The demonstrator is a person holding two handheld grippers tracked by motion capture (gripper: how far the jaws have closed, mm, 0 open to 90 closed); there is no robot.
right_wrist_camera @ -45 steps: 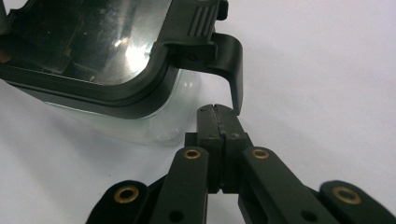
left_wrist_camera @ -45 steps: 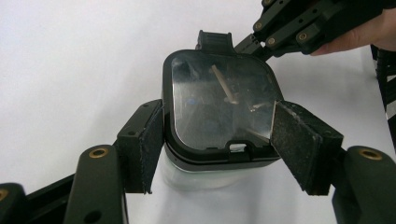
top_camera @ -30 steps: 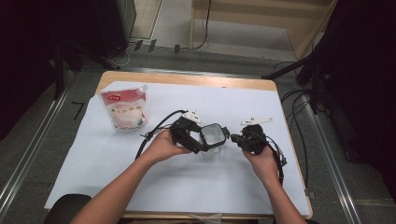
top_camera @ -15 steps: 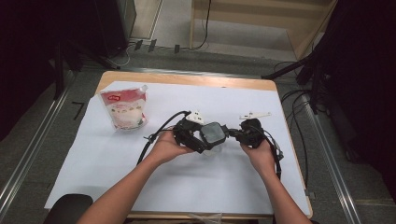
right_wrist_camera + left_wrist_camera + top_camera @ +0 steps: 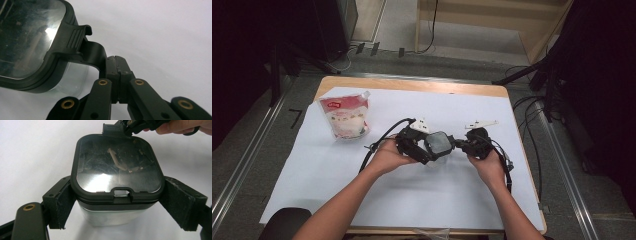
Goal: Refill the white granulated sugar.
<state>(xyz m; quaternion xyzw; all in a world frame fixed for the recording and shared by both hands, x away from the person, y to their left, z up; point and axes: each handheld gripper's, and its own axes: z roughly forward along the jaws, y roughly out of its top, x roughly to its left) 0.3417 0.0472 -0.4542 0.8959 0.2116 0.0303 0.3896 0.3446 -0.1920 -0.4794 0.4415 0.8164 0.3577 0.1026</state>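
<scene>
Gripping the clear lidded container [image 5: 117, 187] by its sides, left gripper [image 5: 414, 145] jaws spread around it mid-table on white sheet [image 5: 312, 170]; right gripper [image 5: 115, 67] jaws pressed together, pinching the lid's latch tab [image 5: 93, 53].

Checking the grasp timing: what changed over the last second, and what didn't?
The right gripper moved left toward the container and closed in on the black latch tab of its lid; its jaws now stand pressed together at that tab. The left gripper kept its hold, jaws on either side of the container body, in about the same spot. The pouch at the far left did not move.
</scene>
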